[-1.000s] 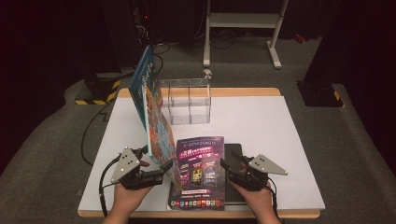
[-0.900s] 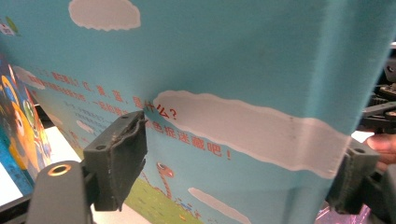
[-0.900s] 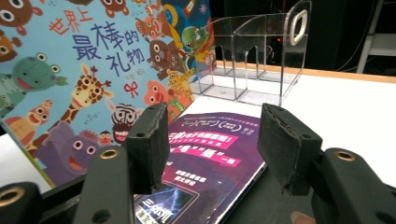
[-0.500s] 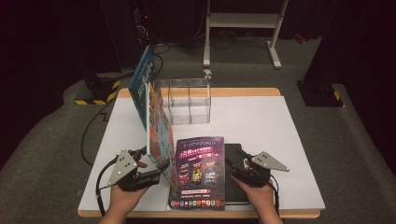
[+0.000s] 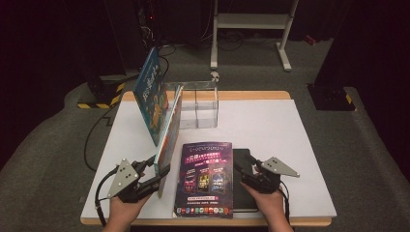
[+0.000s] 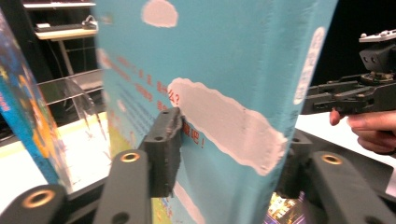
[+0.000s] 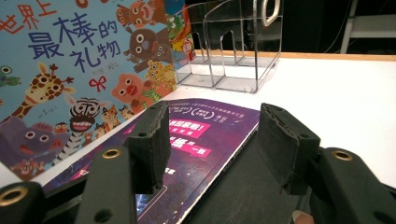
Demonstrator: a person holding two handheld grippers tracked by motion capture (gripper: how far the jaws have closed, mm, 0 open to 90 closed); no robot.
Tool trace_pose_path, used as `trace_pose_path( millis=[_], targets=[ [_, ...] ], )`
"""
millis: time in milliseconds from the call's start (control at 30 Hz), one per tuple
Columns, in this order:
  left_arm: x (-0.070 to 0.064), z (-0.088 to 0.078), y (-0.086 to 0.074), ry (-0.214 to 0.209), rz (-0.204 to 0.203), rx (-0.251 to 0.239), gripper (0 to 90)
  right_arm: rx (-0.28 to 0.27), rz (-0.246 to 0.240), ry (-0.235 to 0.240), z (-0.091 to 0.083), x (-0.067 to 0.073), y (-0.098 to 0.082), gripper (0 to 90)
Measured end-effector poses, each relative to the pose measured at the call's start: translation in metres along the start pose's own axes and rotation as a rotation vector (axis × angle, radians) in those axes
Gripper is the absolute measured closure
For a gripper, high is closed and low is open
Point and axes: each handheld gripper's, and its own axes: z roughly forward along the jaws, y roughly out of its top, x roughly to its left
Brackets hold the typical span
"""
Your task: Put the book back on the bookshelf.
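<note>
Left claw [image 5: 162,170] sits at the near left of the desk [image 5: 290,145], and its jaws have just been closing on the near edge of a thin blue picture book [image 5: 169,128] that stands upright on its edge. In the left claw view the book [image 6: 224,84] stands between the jaws: one pad [image 6: 166,140] lies flat against the pale blue back cover, beside red Chinese characters too blurred to read, and the other jaw sits at the far face, so the book is clamped. That cover carries white cloud shapes.

A second, larger picture book [image 5: 149,94] leans just behind and to the left of the held one, tilted against a clear acrylic rack [image 5: 200,104] at the far middle of the desk. From the right claw view its cover [image 7: 79,70] reads "最棒的礼物" in dark blue, with cartoon animals below: a giraffe, a zebra, a lion, a pig.

Right claw [image 5: 247,166] rests at the near right, jaws partly apart and holding nothing. They straddle the right edge of a purple magazine [image 5: 205,179] lying flat in the near middle, which overlaps a flat black book [image 5: 244,193] beneath it. The magazine's cover [image 7: 205,135] has pink banners with white Chinese print, too small to read.
</note>
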Motion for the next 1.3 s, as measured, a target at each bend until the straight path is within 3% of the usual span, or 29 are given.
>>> trace_pose_path(
  millis=[100, 200, 367, 433, 700, 867, 1100, 1200, 1300],
  targets=[
    [0.003, -0.004, 0.002, 0.044, 0.011, -0.004, 61.6, 0.0, 0.002, 0.002, 0.001, 0.0, 0.0, 43.6],
    [0.014, -0.01, 0.005, 0.068, -0.016, -0.028, 65.3, 0.003, 0.0, 0.005, 0.001, 0.001, -0.001, 43.6],
    [0.03, -0.019, 0.011, 0.131, -0.029, -0.069, 71.7, 0.008, -0.002, 0.009, 0.002, 0.002, -0.002, 43.7],
    [0.036, -0.021, 0.013, 0.12, -0.049, -0.06, 71.1, 0.013, -0.003, 0.01, 0.003, 0.003, -0.002, 43.8],
    [0.05, -0.026, 0.019, 0.187, -0.052, -0.092, 76.6, 0.021, -0.005, 0.013, 0.007, 0.005, -0.003, 43.9],
    [0.056, -0.028, 0.02, 0.158, -0.042, -0.094, 76.7, 0.023, 0.0, 0.011, 0.006, 0.002, -0.004, 43.9],
    [0.069, -0.03, 0.023, 0.077, -0.107, -0.106, 72.9, 0.024, 0.003, 0.006, 0.005, 0.001, -0.005, 43.9],
    [0.071, -0.03, 0.025, 0.086, -0.097, -0.098, 73.1, 0.026, 0.007, 0.004, 0.004, 0.0, -0.006, 43.9],
    [0.072, -0.03, 0.026, 0.125, -0.056, -0.096, 75.9, 0.022, 0.013, 0.009, 0.004, -0.001, -0.005, 43.8]
  ],
)
